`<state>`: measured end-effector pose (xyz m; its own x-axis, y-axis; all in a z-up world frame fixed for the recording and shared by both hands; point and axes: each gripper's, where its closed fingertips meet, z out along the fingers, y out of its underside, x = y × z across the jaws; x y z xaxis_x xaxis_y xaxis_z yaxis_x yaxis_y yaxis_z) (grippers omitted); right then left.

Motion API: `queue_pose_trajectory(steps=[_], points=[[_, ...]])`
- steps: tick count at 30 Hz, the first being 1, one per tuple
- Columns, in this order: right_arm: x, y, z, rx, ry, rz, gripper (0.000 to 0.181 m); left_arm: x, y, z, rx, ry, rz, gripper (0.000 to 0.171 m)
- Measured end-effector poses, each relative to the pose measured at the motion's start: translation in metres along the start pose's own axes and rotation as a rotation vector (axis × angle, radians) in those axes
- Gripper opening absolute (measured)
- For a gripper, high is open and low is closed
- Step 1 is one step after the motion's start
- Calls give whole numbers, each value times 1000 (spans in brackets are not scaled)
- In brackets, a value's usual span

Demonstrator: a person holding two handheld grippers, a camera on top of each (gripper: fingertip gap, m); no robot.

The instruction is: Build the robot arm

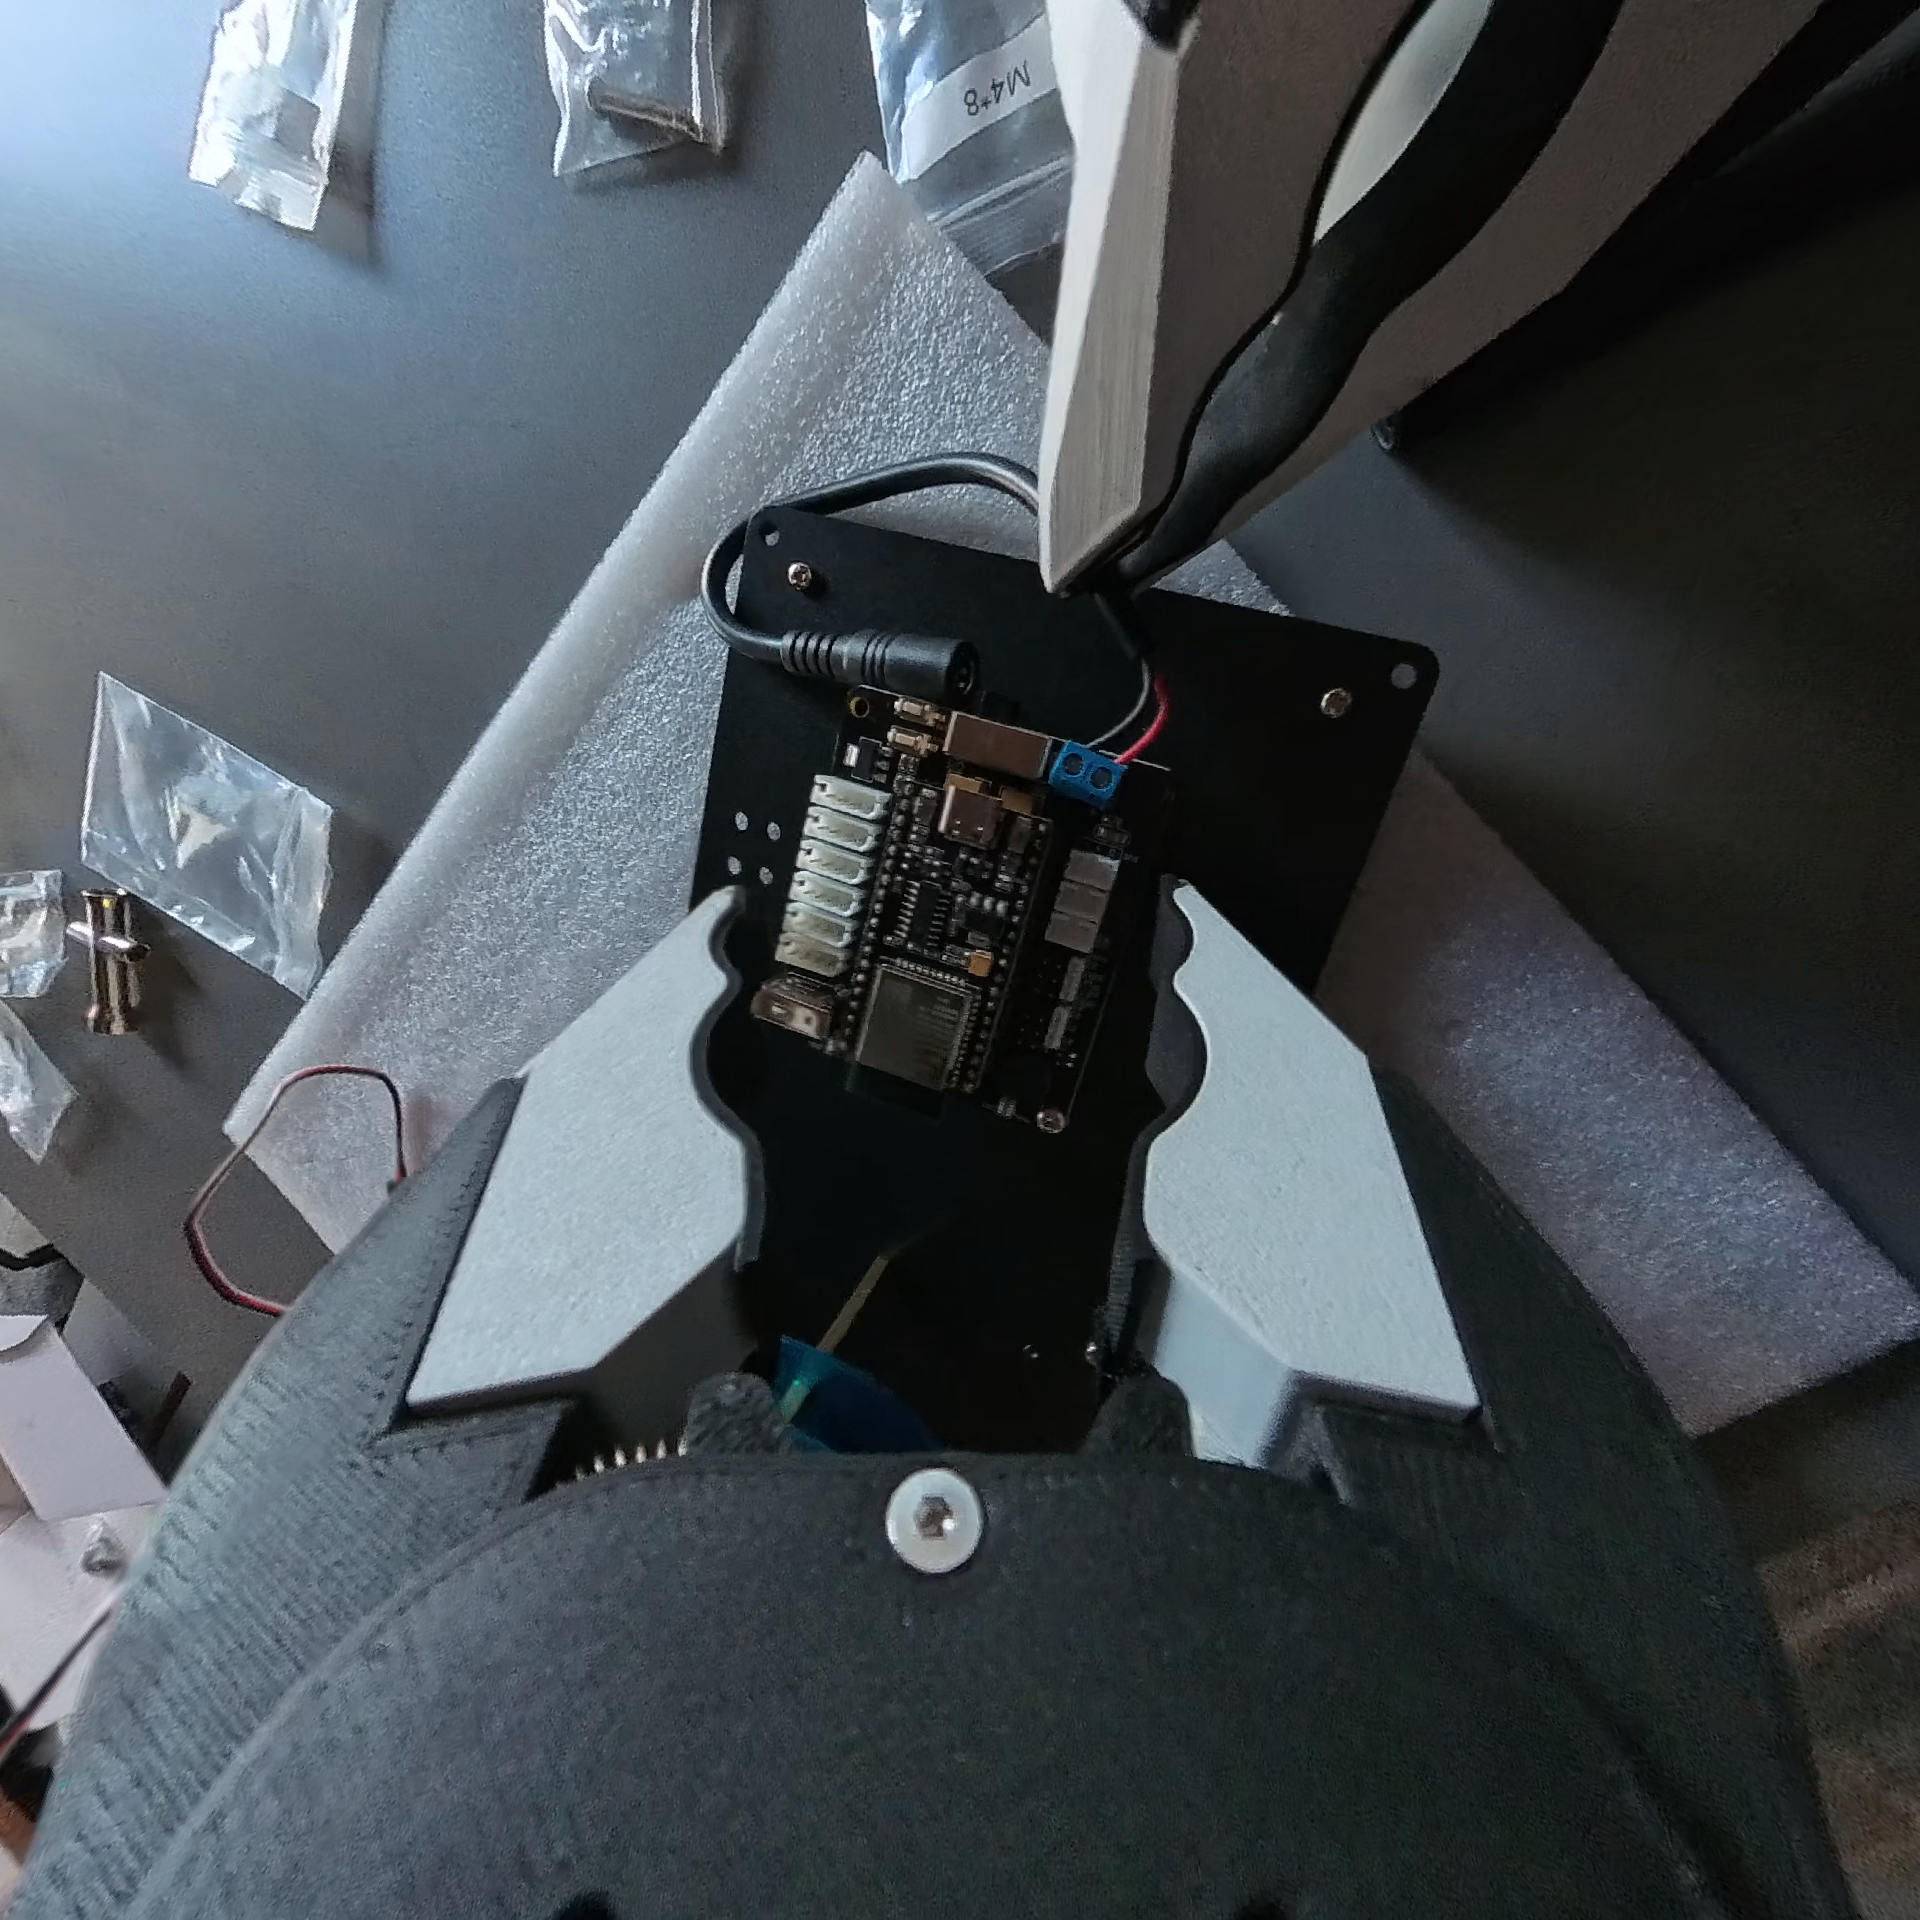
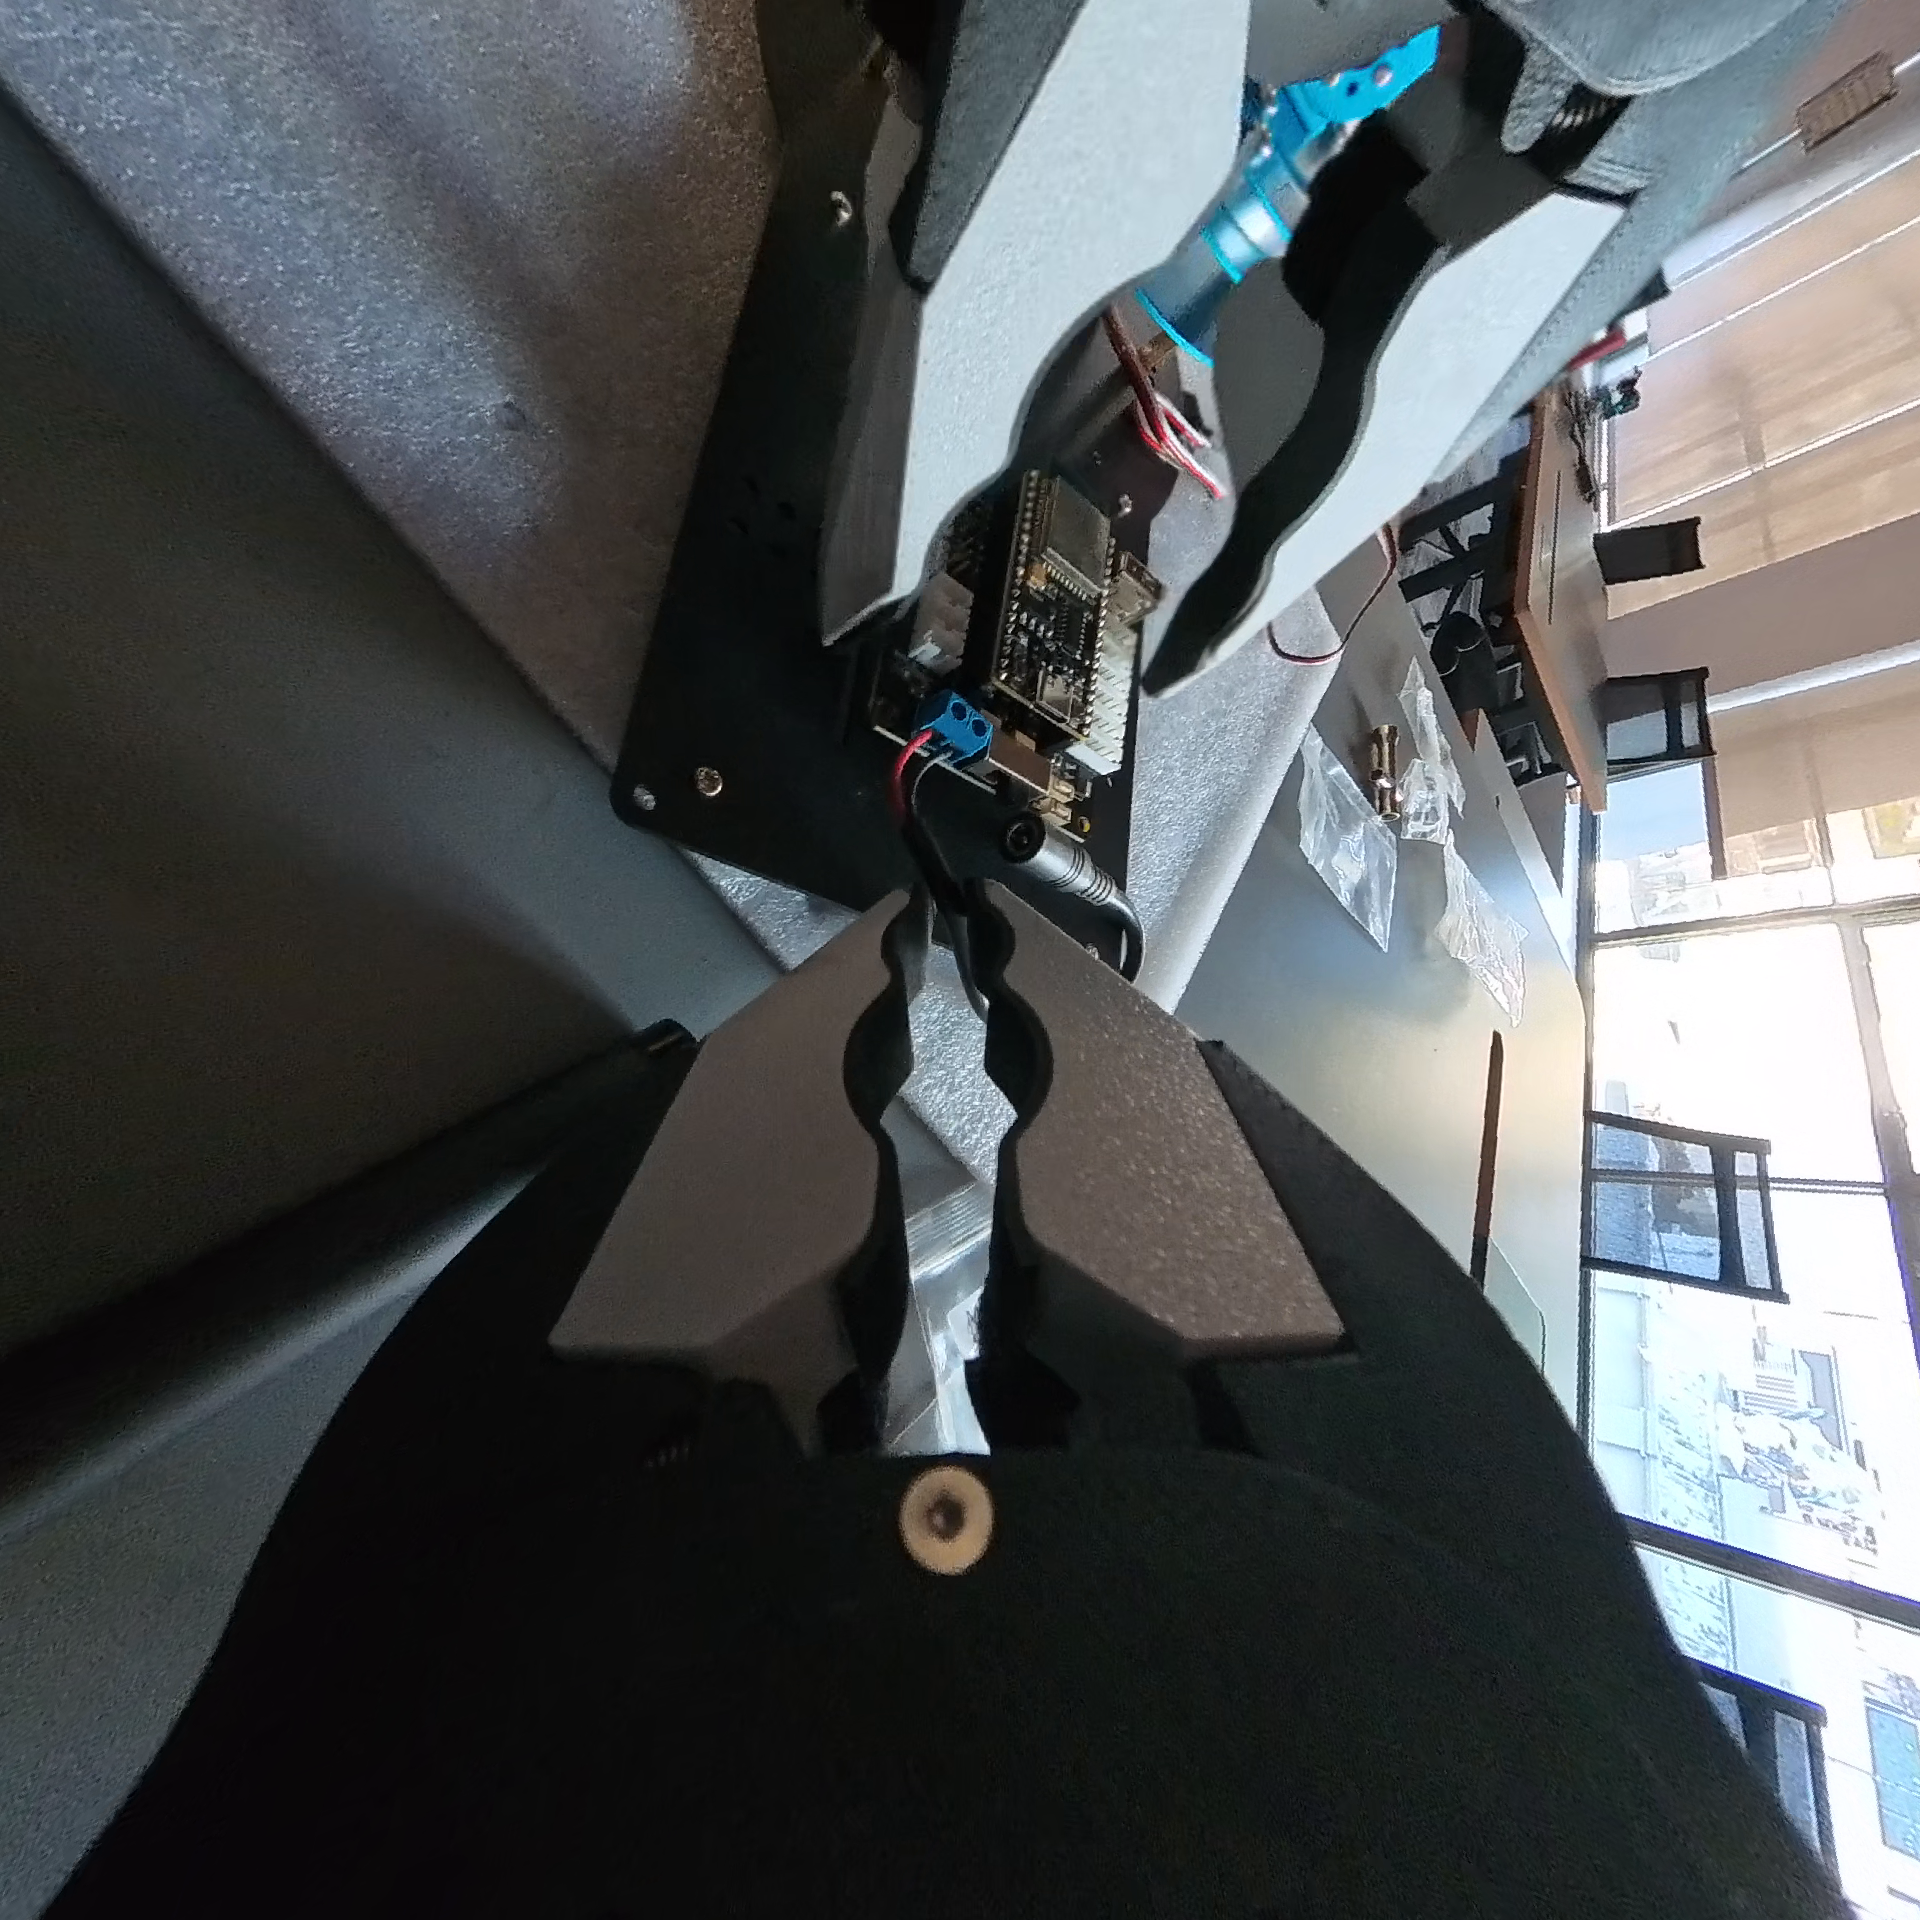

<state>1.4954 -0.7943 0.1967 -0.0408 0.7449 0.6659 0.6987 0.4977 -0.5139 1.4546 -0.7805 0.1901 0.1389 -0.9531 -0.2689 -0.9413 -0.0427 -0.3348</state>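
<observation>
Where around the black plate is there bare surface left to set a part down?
Bare foam sheet lies left of the black plate, and dark tabletop between the plastic bags. Crowded: the circuit board, between the left gripper and right gripper.

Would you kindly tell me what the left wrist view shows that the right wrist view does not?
Only the left wrist view shows the labelled bag at the top, a white box at the lower left, and the open left gripper from behind.

Only the right wrist view shows windows and a blue screwdriver inside the left gripper.

Both show the circuit board on its black plate, the blue terminal block, foam sheet, and the right gripper shut on the black cable.
</observation>
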Motion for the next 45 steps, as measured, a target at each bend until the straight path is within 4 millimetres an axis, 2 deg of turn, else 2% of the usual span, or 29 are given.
queue_pose_trajectory(steps=[4,8,14,45], points=[[0,0,-1,-2,2,0,6,-1,0,2,-5,42,9,79],[0,0,0,-2,1,-1,6,3,0,3,1,94,30,70],[1,0,0,1,4,1,6,3,1,4,-6,121,23,70],[3,0,0,-14,8,-9,6,2,0,2,11,65,46,66]])
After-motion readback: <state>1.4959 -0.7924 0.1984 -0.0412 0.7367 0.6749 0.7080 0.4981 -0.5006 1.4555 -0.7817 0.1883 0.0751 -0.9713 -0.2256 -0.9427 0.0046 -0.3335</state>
